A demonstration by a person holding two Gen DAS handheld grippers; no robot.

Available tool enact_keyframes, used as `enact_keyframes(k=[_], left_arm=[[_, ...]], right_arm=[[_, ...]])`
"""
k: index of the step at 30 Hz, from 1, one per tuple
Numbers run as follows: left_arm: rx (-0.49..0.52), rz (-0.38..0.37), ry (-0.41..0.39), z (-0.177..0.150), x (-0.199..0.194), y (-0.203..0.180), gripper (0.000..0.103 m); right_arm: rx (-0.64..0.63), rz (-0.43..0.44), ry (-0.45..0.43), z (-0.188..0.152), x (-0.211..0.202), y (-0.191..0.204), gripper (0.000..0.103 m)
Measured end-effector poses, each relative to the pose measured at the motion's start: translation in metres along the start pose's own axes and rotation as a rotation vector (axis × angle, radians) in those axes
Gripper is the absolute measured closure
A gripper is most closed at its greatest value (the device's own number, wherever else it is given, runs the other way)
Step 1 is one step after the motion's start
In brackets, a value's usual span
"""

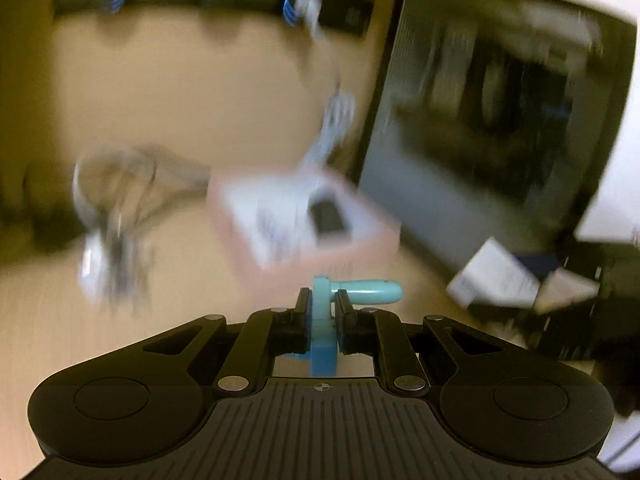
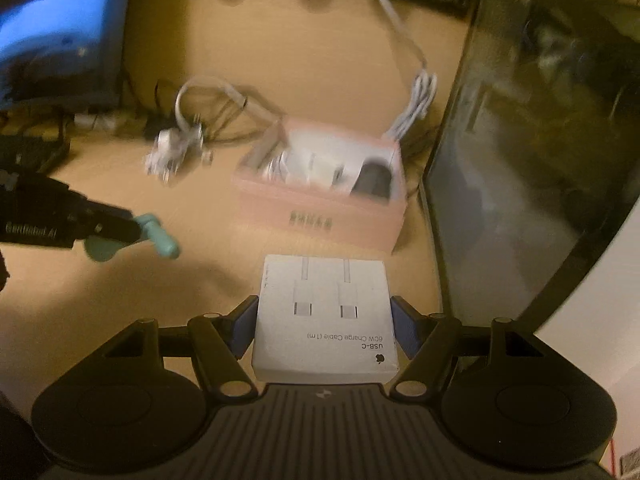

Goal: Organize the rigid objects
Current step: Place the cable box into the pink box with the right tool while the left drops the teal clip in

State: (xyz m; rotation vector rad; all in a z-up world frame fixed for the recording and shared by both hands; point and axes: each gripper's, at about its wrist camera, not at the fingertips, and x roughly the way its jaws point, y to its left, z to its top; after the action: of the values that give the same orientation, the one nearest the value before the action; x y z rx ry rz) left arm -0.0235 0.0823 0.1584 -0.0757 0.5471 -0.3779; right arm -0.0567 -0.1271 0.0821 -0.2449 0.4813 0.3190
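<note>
My left gripper (image 1: 323, 300) is shut on a teal plastic part (image 1: 356, 292) with a rod sticking out to the right, held above the desk. It also shows at the left of the right wrist view (image 2: 132, 228), with the teal part (image 2: 158, 238) at its tip. My right gripper (image 2: 324, 316) is shut on a white USB-C cable box (image 2: 326, 320), held just short of a pink open box (image 2: 320, 188). The pink box (image 1: 300, 216) holds white items and a black one.
White cables and plugs (image 2: 176, 144) lie on the wooden desk left of the pink box. A white cord (image 2: 412, 96) runs behind it. A dark computer case (image 2: 528, 152) stands at the right. A lit screen (image 2: 56, 40) is at the far left.
</note>
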Motion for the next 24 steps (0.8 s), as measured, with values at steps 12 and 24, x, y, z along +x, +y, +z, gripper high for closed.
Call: enact_keyframes(k=[12,24], left_arm=[[-0.065,0.051,-0.049,0.139,0.107,0.027,0.084],[-0.447,0.415,0.141,-0.012,0.022,0.135,0.084]], right_arm=[[0.033,-0.053,-0.181,0.118,0.071,-0.038,0.021],[-0.032,0.151,-0.037,0.075,0.112,0.035,0.021]])
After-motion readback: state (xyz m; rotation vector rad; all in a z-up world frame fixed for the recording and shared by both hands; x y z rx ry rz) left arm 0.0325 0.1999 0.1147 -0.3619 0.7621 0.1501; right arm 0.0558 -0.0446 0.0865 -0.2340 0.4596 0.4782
